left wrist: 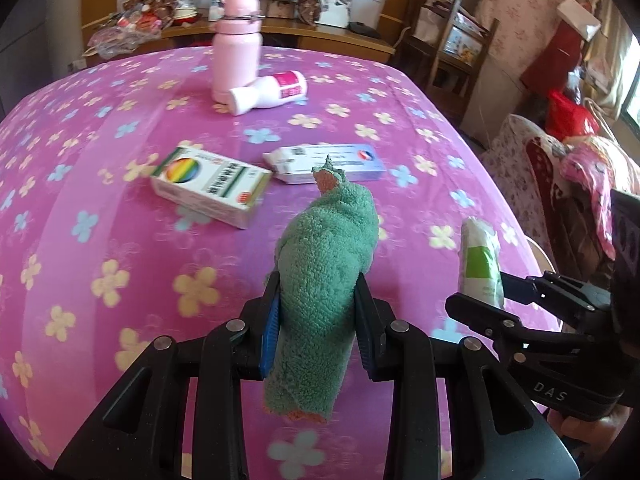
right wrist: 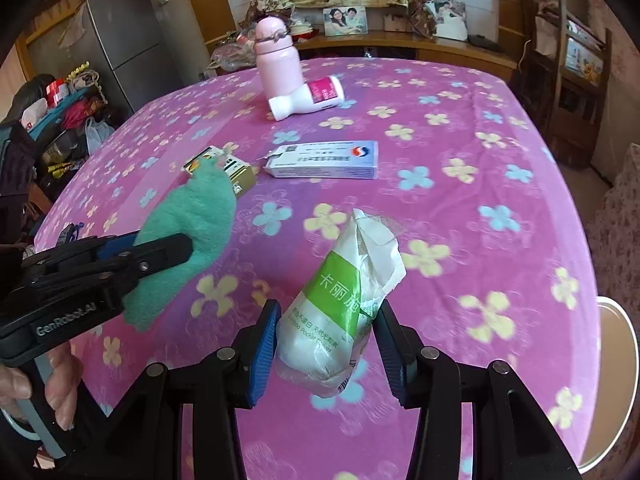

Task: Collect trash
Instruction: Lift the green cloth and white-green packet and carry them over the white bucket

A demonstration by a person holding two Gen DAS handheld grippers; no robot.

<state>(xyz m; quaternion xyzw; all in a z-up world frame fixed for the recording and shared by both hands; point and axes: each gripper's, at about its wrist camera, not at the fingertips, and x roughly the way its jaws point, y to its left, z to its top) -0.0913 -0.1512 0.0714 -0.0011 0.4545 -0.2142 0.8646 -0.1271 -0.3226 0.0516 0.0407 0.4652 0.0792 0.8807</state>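
While a pink flowered tablecloth (left wrist: 100,200) fills most of both views, the left gripper (left wrist: 316,300) at the bottom centre of its frame is closed on a rolled green towel (left wrist: 328,264), its fingers pressing both sides. The right gripper (right wrist: 326,332), bottom centre of its own frame, pinches a crumpled tissue packet (right wrist: 340,300) with a green label. Mid-frame lie a rainbow-printed box (left wrist: 210,186) and, just right of it, a torn white and blue box (left wrist: 332,162). Toward the top stands a pink flask (left wrist: 237,48), with a small white bottle (left wrist: 270,92) lying on its side against the base
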